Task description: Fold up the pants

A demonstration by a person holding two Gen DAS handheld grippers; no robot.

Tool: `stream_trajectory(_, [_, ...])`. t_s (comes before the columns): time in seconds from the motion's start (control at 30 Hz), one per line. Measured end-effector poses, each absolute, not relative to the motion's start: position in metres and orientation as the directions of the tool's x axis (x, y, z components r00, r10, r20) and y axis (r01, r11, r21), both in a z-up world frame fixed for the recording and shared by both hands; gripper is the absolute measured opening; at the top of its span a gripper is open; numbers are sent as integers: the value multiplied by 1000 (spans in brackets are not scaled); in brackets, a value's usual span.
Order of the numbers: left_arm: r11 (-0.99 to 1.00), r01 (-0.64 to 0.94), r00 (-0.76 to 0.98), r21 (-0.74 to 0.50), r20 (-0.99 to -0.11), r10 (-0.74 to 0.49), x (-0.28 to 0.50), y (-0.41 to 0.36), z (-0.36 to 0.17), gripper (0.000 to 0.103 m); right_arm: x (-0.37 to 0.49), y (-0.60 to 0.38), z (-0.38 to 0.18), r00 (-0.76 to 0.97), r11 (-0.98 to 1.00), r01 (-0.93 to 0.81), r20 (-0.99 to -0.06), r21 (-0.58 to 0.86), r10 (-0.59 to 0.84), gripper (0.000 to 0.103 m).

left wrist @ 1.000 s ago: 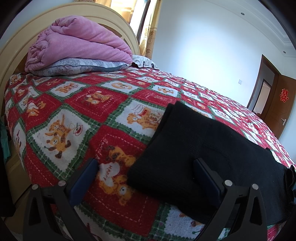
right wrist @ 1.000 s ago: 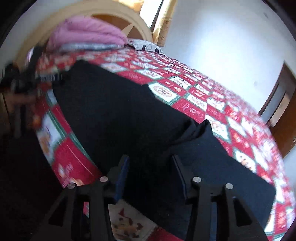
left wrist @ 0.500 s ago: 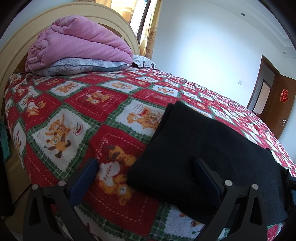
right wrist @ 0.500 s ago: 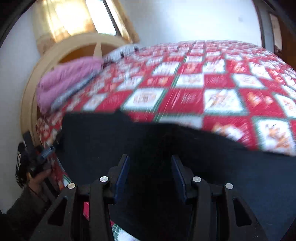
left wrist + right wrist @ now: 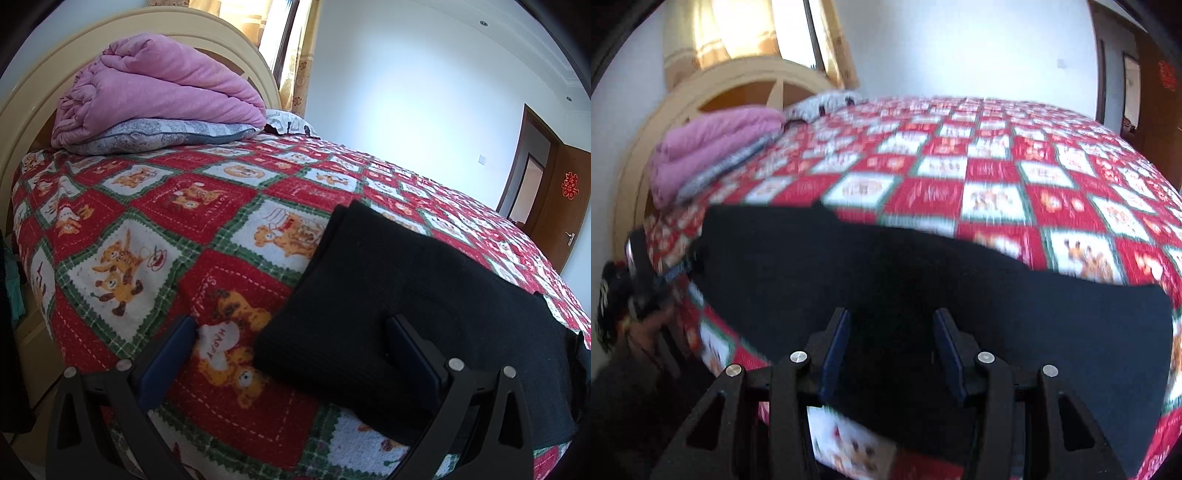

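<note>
Black pants [image 5: 406,288] lie folded in a long flat band on the red, green and white bear quilt [image 5: 155,229], near the bed's front edge. My left gripper [image 5: 290,325] is open wide just above the quilt. The pants' near left corner lies between its blue pads [image 5: 170,354] without touching them. In the right wrist view the pants [image 5: 849,258] stretch across the picture. My right gripper [image 5: 891,314] hovers over their near edge, half open, with nothing pinched between its pads [image 5: 836,343]. The left gripper [image 5: 646,266] and the hand holding it show blurred at the far left.
A folded pink blanket [image 5: 155,92] sits on a grey pillow [image 5: 159,136] against the cream headboard [image 5: 29,107]. A brown door [image 5: 565,206] stands at the far right. The bed's edge drops off just under both grippers.
The right wrist view has rolled and swung, so the pants now run level across it instead of slanting. Its jaws keep the same gap. The left gripper and the pants have not moved.
</note>
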State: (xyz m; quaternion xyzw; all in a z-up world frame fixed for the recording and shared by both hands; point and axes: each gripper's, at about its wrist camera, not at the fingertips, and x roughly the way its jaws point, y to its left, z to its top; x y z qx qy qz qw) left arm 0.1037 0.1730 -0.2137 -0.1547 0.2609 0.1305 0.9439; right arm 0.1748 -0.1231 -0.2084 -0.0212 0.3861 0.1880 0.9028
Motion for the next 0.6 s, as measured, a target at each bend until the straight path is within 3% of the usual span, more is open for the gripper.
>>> stream_trajectory(0.07, [918, -326, 830, -225, -534, 163, 104, 173, -214, 103, 177, -120, -225, 573, 923, -365, -751, 124, 328, 50])
stream_trajectory(0.17, [918, -324, 830, -228, -534, 161, 104, 174, -214, 103, 172, -111, -231, 602, 927, -370, -746, 57, 286, 50])
stream_trajectory(0.4, [919, -328, 828, -220, -535, 167, 103, 173, -213, 103, 159, -118, -222, 608, 926, -368, -733, 81, 306, 50])
stream_trajectory(0.6, [908, -357, 833, -220, -516, 202, 93, 174, -211, 103, 162, -121, -233, 614, 932, -361, -748, 22, 255, 50])
